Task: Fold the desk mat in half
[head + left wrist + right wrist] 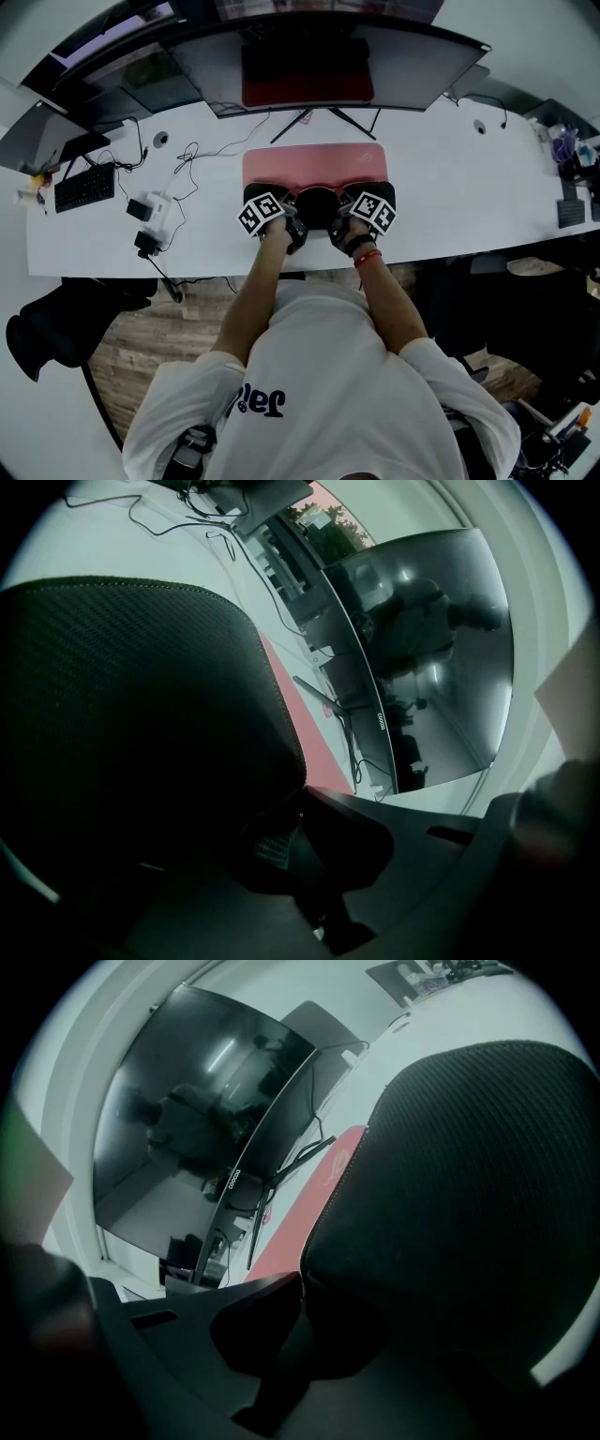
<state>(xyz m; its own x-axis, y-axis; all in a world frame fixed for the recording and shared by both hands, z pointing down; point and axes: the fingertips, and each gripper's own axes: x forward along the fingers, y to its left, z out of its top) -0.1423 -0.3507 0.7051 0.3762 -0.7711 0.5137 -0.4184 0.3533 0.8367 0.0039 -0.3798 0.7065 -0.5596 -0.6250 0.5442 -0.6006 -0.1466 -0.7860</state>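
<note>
A pink desk mat (314, 164) lies on the white desk (469, 197) in front of the monitor. Its near part is lifted and curled back, and the black underside (319, 204) shows between the two grippers. My left gripper (294, 225) is shut on the mat's near edge, and my right gripper (339, 225) is shut on the same edge close beside it. In the left gripper view the textured black underside (141, 714) fills the left, pinched at the left gripper (302, 794). In the right gripper view the underside (469, 1166) fills the right, clamped at the right gripper (302, 1279).
A curved monitor (319, 56) stands on a splayed stand (323, 117) just behind the mat. A keyboard (84, 186) and a power adapter with loose cables (155, 211) lie at the left. A black chair (66, 323) stands below the desk's left front edge.
</note>
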